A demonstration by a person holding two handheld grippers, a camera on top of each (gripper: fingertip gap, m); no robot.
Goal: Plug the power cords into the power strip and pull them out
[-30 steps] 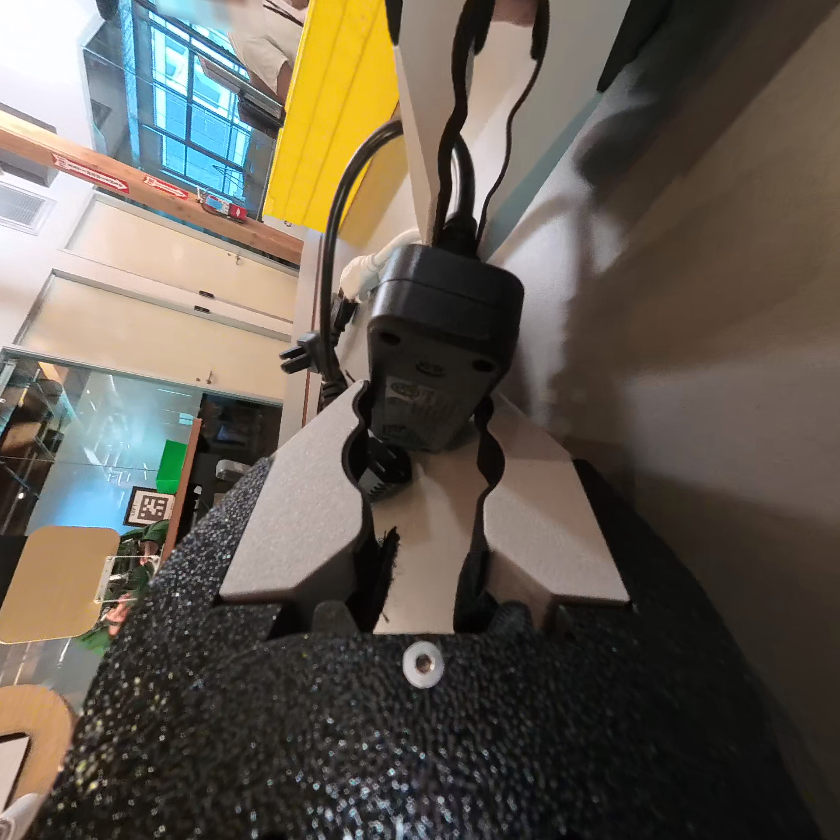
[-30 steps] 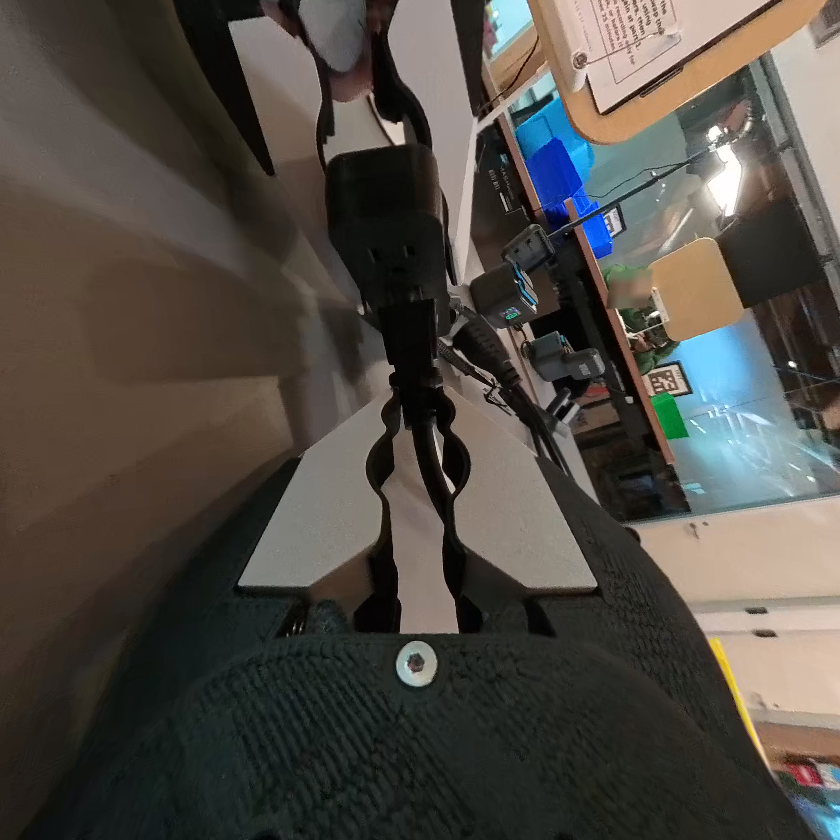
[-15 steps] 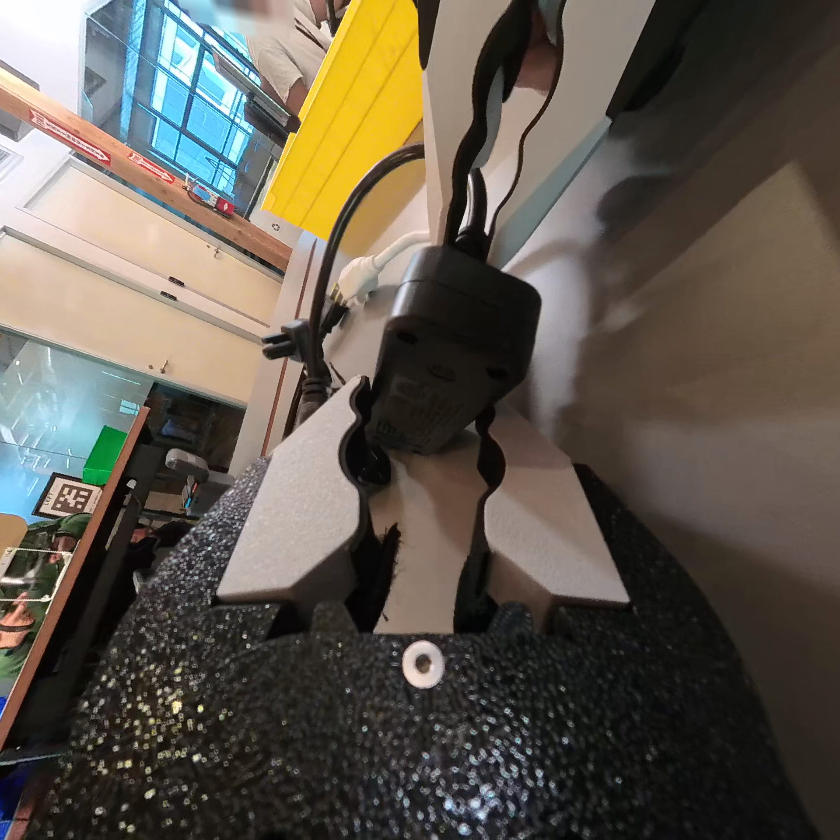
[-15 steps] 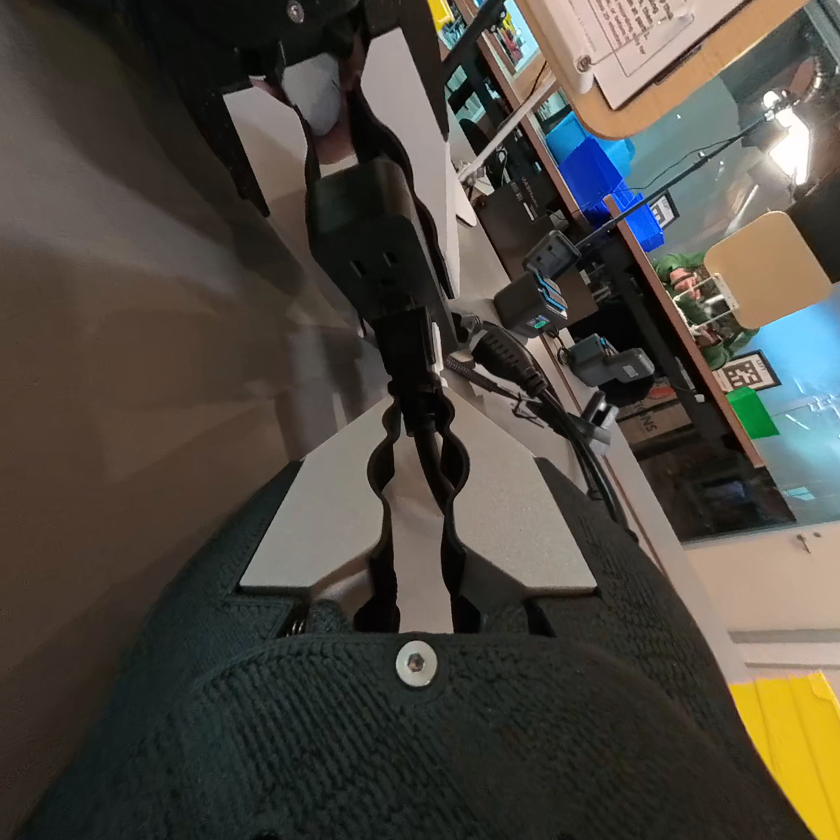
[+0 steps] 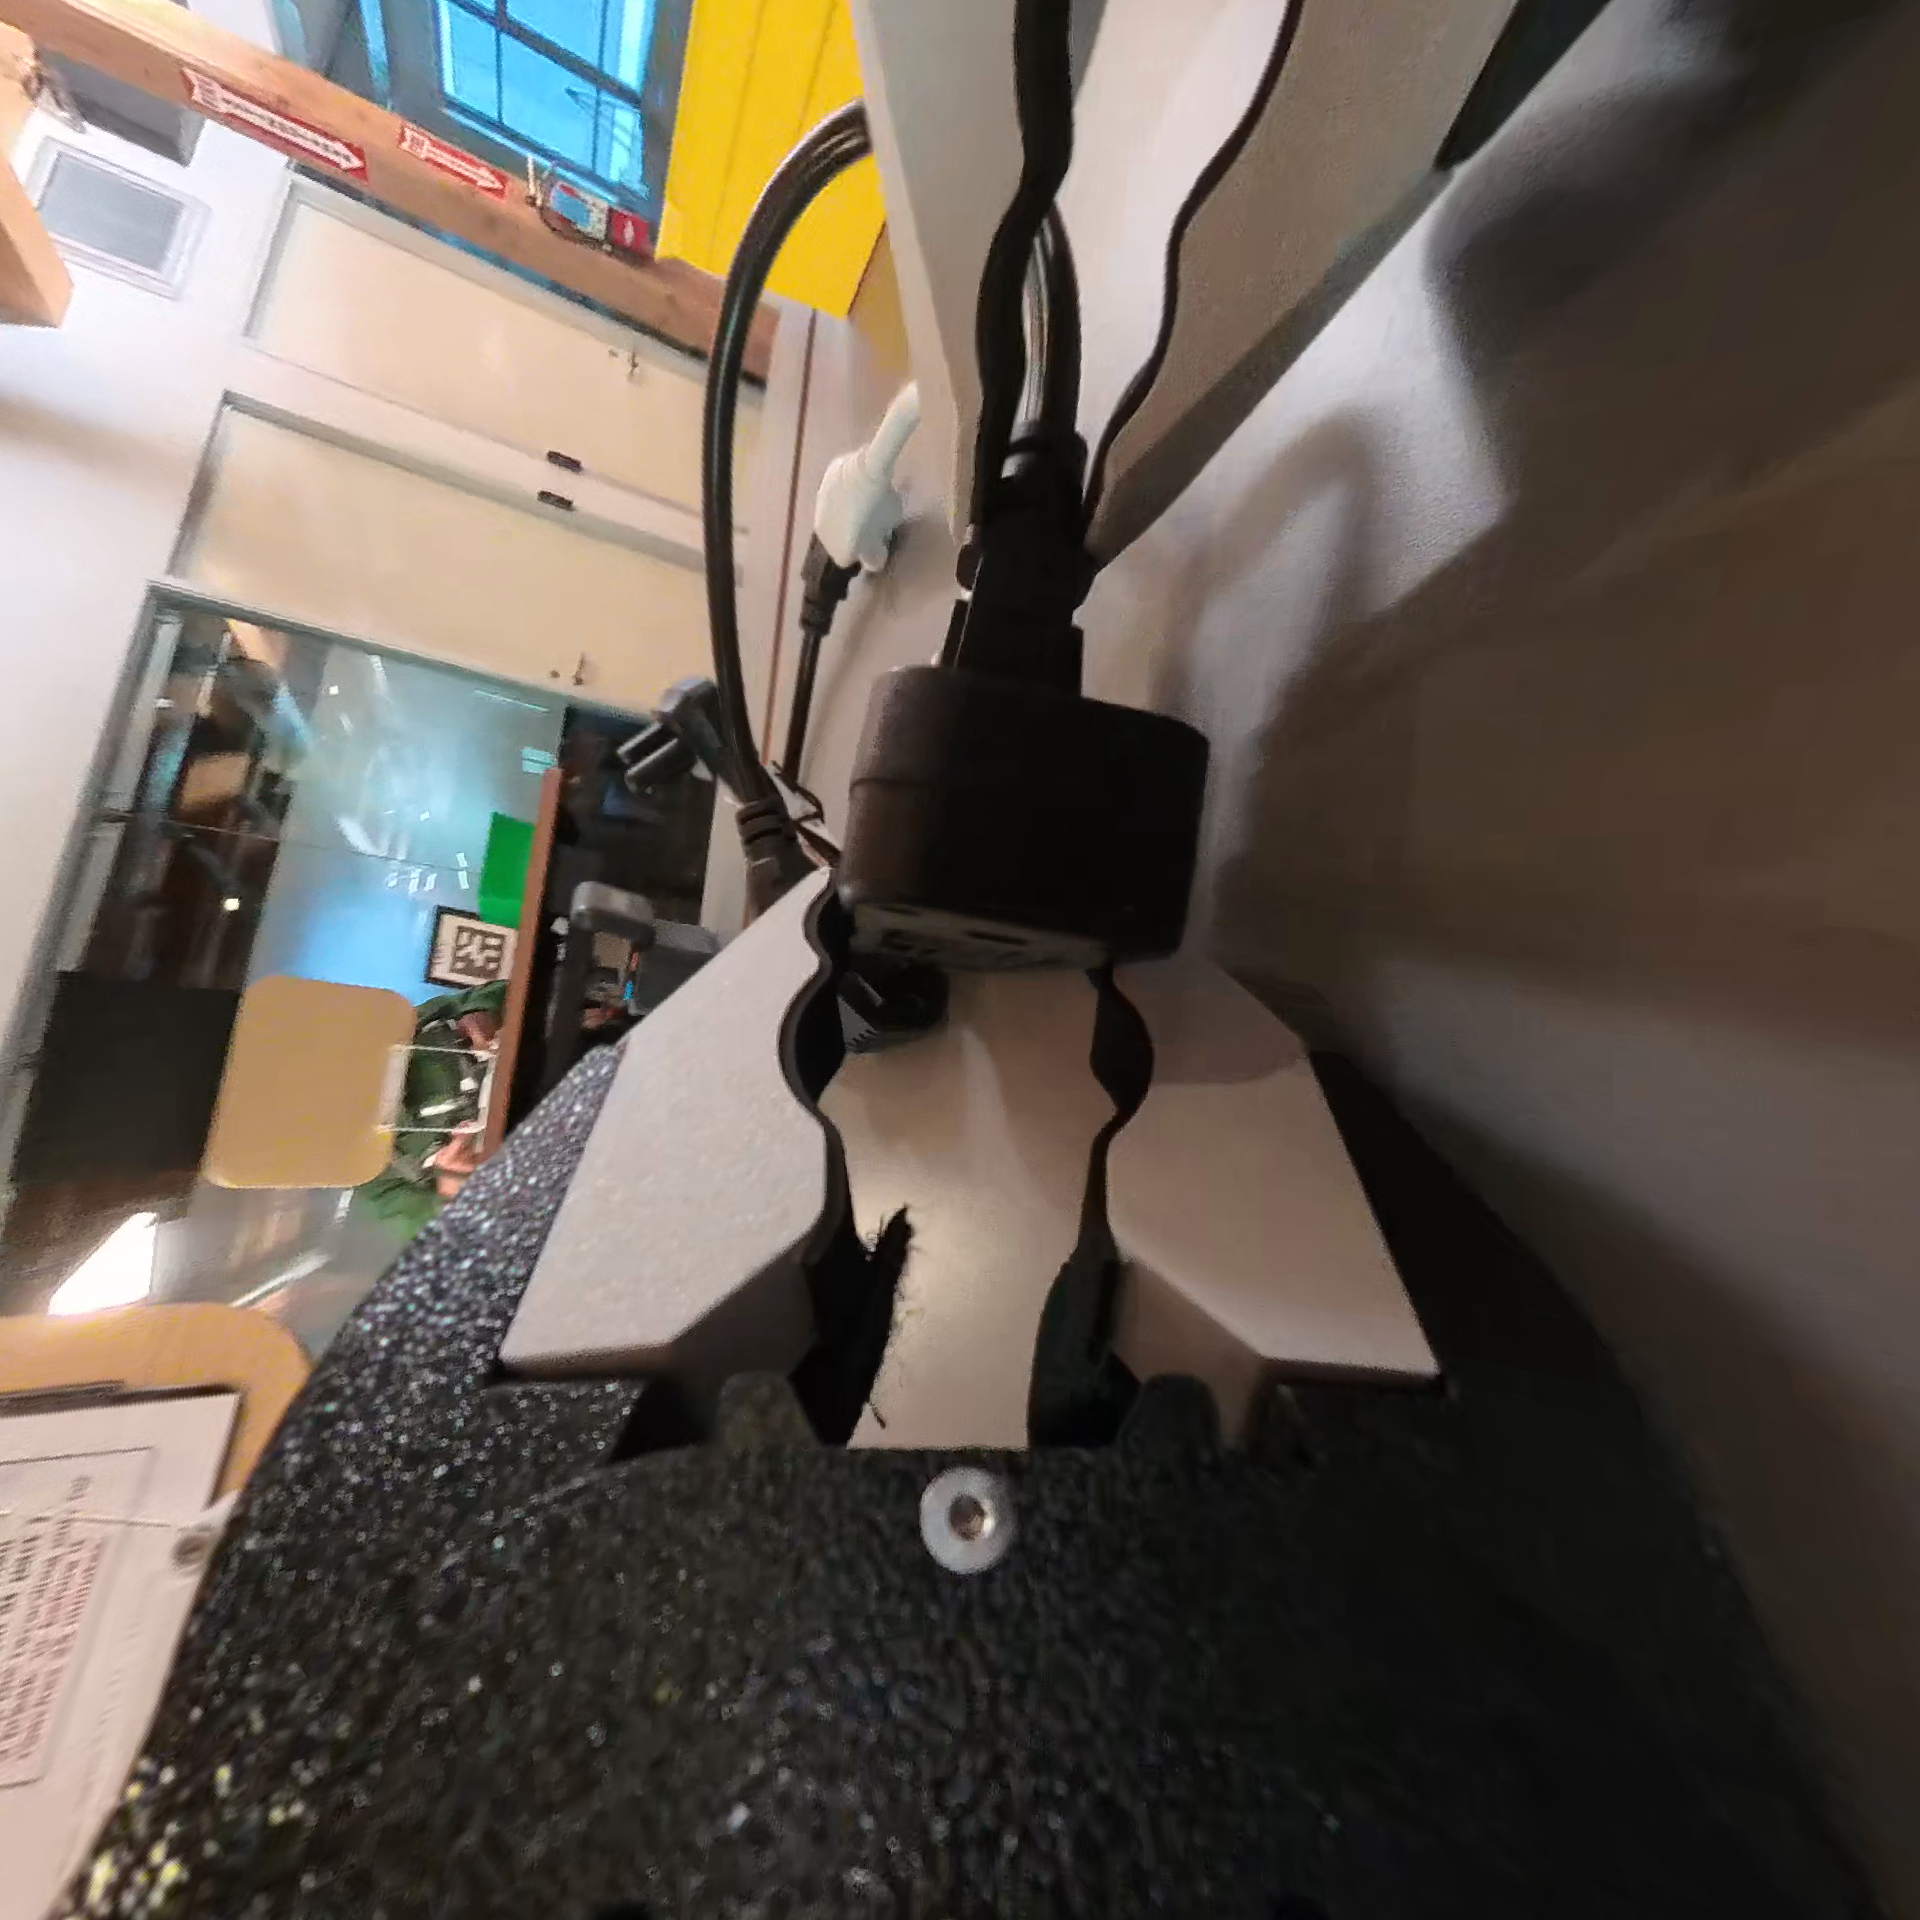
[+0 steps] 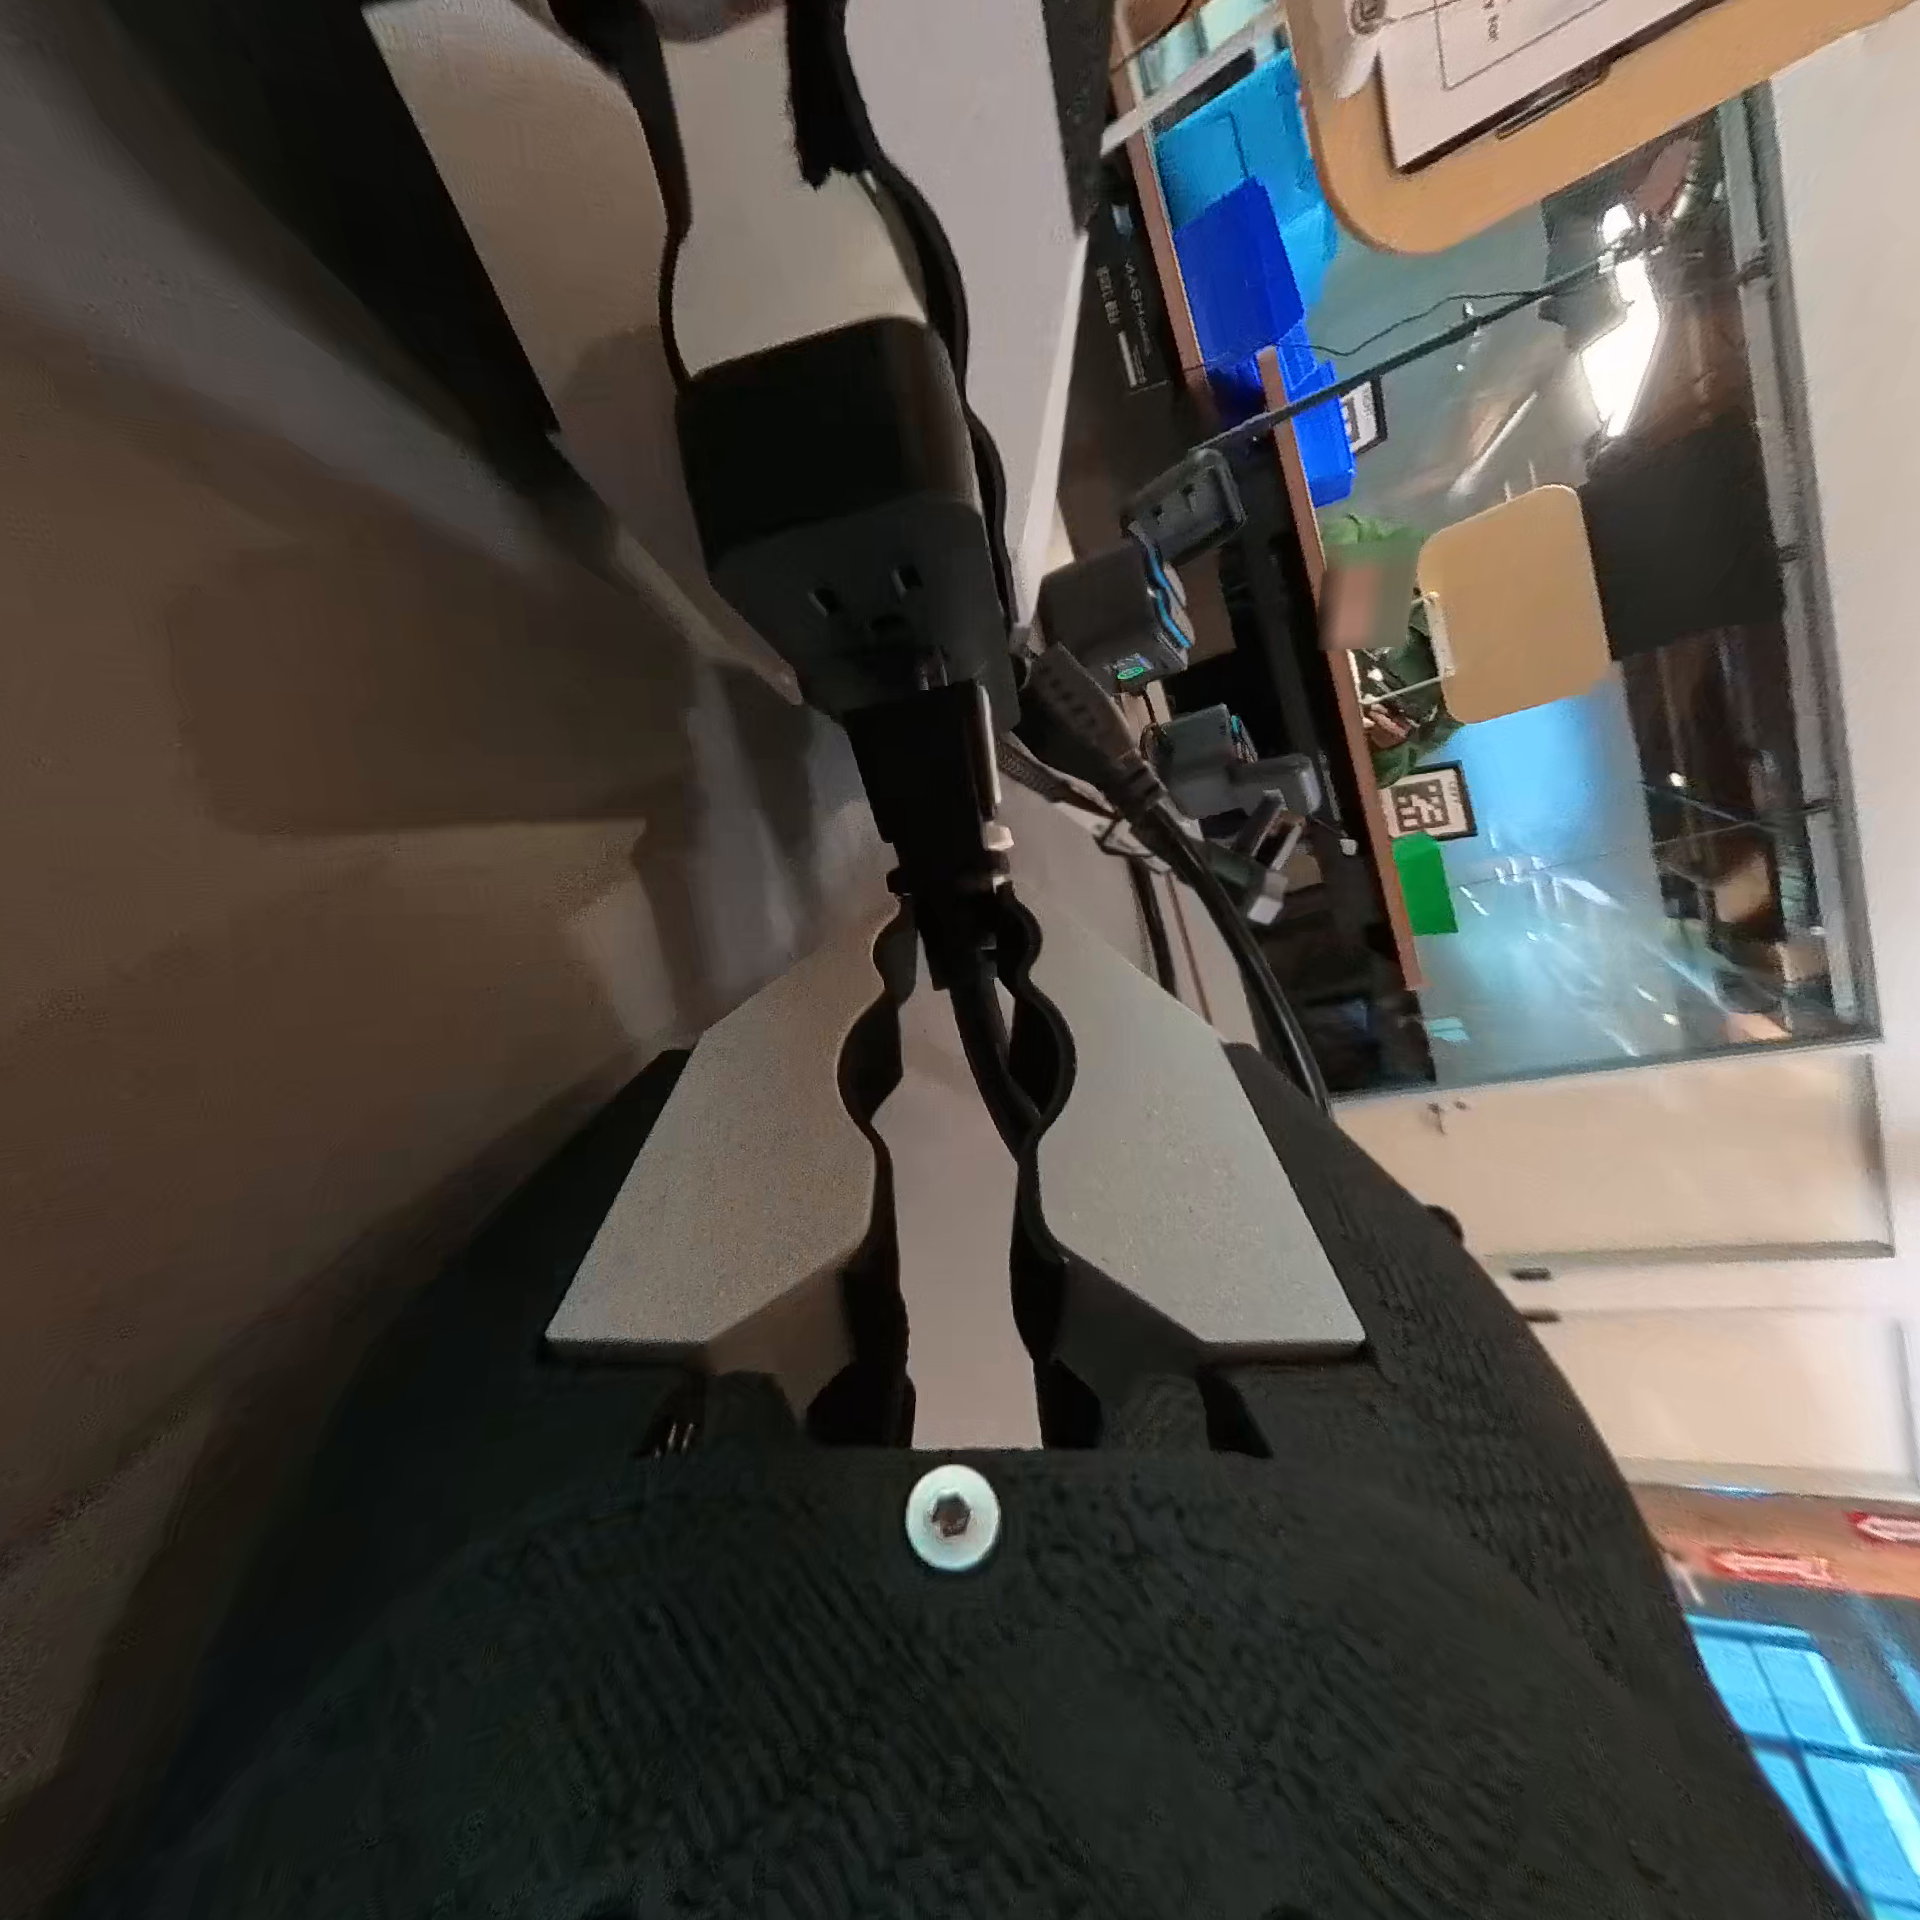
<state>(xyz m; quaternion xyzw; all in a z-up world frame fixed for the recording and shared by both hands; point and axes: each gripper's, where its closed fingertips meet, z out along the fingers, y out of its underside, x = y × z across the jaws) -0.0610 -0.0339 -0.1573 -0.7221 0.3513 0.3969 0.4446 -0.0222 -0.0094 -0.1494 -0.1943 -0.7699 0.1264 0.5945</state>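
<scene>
My left gripper (image 5: 961, 940) is shut on a black block-shaped power strip (image 5: 1023, 821), held at its near end above the grey table. A black plug (image 5: 1023, 582) meets the strip's far face. The right gripper's pale fingers (image 5: 935, 260) reach in from the top around its cord. In the right wrist view my right gripper (image 6: 961, 935) is shut on the black cord just behind the plug (image 6: 925, 769). The plug's front is at the strip's socket face (image 6: 862, 613), beside an unused outlet. I cannot tell how deep the plug sits.
Loose black cords and plugs (image 5: 748, 665) and a white plug (image 5: 868, 499) lie on the table beyond the strip. Black adapters (image 6: 1122, 613) sit at the table's far side, with blue bins (image 6: 1236, 281) behind. The grey tabletop (image 5: 1558, 935) runs close alongside both grippers.
Both views have swung. The strip has tilted so its labelled underside no longer faces the left camera. The plug stays at the strip's face, and both grips are unchanged.
</scene>
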